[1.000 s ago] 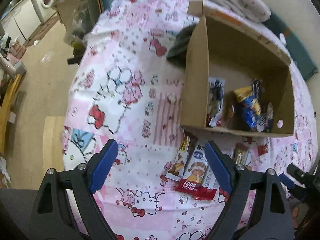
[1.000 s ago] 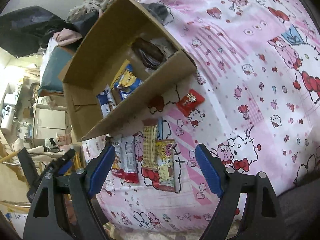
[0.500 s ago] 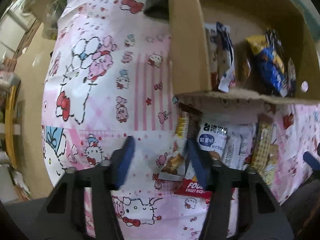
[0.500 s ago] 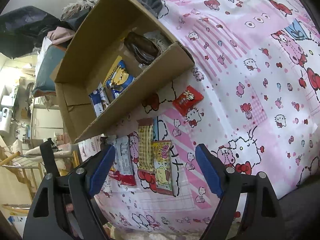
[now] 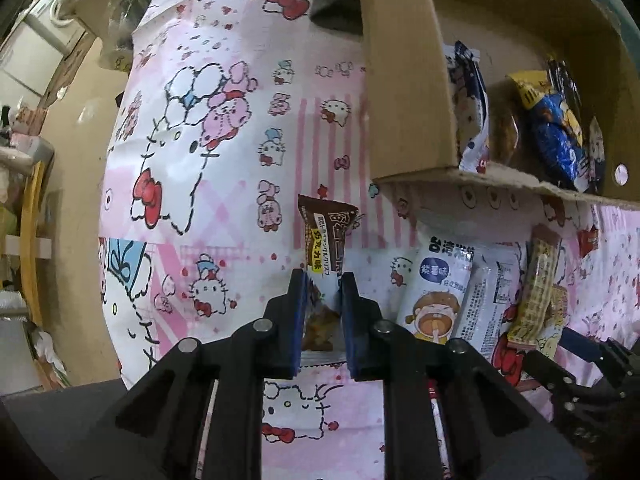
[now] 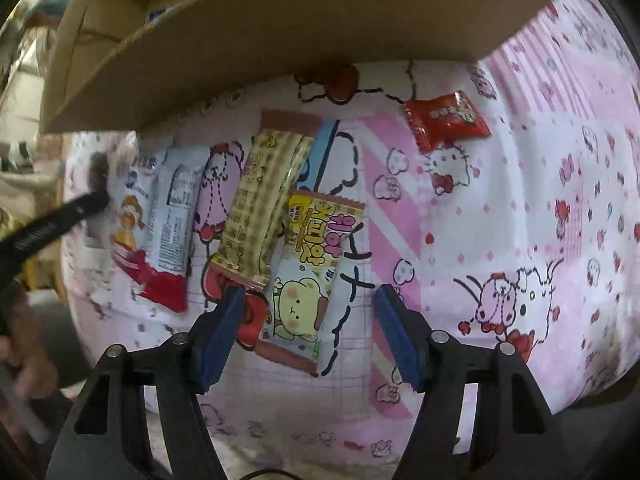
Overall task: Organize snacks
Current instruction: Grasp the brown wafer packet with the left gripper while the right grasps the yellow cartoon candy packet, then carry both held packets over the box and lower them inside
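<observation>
Each hand-held gripper [image 5: 323,292] [image 6: 308,312]: black frame, 2 blue pads, silver rivets.

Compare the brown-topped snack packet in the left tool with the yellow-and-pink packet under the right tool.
The brown-topped packet is pinched between the shut left tool; the yellow-and-pink packet lies flat on the cloth between the right tool pads, which are closing but not yet touching it. The first looks narrower. Both are sealed snack wrappers outside the cardboard box.
</observation>
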{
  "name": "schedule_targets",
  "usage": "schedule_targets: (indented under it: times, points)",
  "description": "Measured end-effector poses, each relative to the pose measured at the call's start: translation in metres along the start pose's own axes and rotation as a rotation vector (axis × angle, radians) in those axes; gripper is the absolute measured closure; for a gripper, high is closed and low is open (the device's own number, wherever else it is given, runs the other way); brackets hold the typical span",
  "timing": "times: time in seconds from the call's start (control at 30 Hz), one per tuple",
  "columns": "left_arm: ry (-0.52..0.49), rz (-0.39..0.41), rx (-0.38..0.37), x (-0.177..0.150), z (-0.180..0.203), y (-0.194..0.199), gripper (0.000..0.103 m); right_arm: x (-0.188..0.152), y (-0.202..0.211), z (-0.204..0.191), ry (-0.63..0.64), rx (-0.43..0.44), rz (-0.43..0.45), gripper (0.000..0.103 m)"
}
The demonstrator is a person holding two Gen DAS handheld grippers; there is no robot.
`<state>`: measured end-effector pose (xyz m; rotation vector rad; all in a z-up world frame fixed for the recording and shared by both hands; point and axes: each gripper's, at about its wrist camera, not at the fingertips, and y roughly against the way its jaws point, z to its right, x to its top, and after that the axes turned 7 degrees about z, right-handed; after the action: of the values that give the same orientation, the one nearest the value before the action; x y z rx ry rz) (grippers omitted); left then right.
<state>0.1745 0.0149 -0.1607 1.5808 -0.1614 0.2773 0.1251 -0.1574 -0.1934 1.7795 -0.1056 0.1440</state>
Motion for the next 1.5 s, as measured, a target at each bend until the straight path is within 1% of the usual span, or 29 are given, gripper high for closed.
schedule_targets:
  times: [0.03,0.07,0.1,0.13,0.2,0.3,0.47,0.6,0.7,0.83,1.0,1.07,1.2,1.3,1.4,1.47,1.5]
  points:
    - [0.003,0.003,-0.001,-0.002,-0.003,0.004,0.089,-0.001,0.001,0.000,0.012,-0.015,0.010,0.060]
    - [0.004,0.006,-0.001,-0.002,-0.003,0.005,0.089,-0.001,0.002,0.001,0.015,-0.021,0.017,0.072]
    - [0.005,0.008,-0.001,-0.002,-0.003,0.006,0.089,-0.001,0.004,0.006,0.002,-0.002,0.021,0.076]
    - [0.011,0.009,-0.002,-0.002,-0.005,0.007,0.089,-0.001,0.007,0.013,-0.034,0.033,0.025,0.076]
    - [0.025,0.007,-0.007,0.000,-0.012,0.010,0.089,-0.001,0.012,0.023,-0.083,0.051,0.039,0.076]
    - [0.035,0.012,-0.012,0.000,-0.019,0.014,0.089,-0.001,0.019,0.032,-0.123,0.083,0.062,0.076]
    - [0.053,0.026,-0.015,-0.002,-0.028,0.022,0.089,0.000,0.033,0.027,-0.125,0.103,0.092,0.076]
    - [0.069,0.036,-0.022,-0.003,-0.031,0.019,0.089,-0.001,0.041,0.027,-0.120,0.116,0.100,0.076]
    - [0.071,0.055,-0.018,-0.004,-0.029,0.025,0.089,-0.001,0.046,0.018,-0.106,0.131,0.124,0.076]
    - [0.050,0.105,0.010,-0.012,-0.021,0.040,0.089,-0.003,0.061,0.014,-0.099,0.176,0.147,0.076]
    - [0.079,0.182,-0.010,-0.019,-0.023,0.070,0.089,0.000,0.090,0.000,-0.077,0.262,0.233,0.076]
    - [0.086,0.226,-0.016,-0.019,-0.022,0.084,0.089,0.001,0.105,-0.003,-0.072,0.302,0.274,0.076]
    - [0.051,0.353,-0.006,-0.012,-0.013,0.119,0.089,0.007,0.134,-0.003,-0.062,0.334,0.350,0.076]
    - [0.035,0.415,-0.027,-0.001,-0.006,0.139,0.089,0.017,0.153,-0.005,-0.043,0.340,0.414,0.076]
    - [0.017,0.442,-0.051,0.013,0.001,0.152,0.089,0.029,0.172,-0.004,-0.019,0.338,0.490,0.076]
    - [-0.002,0.453,-0.059,0.019,0.008,0.157,0.089,0.037,0.175,-0.003,-0.024,0.347,0.516,0.076]
    - [-0.028,0.459,-0.055,0.024,0.014,0.159,0.089,0.042,0.176,-0.002,-0.027,0.351,0.524,0.076]
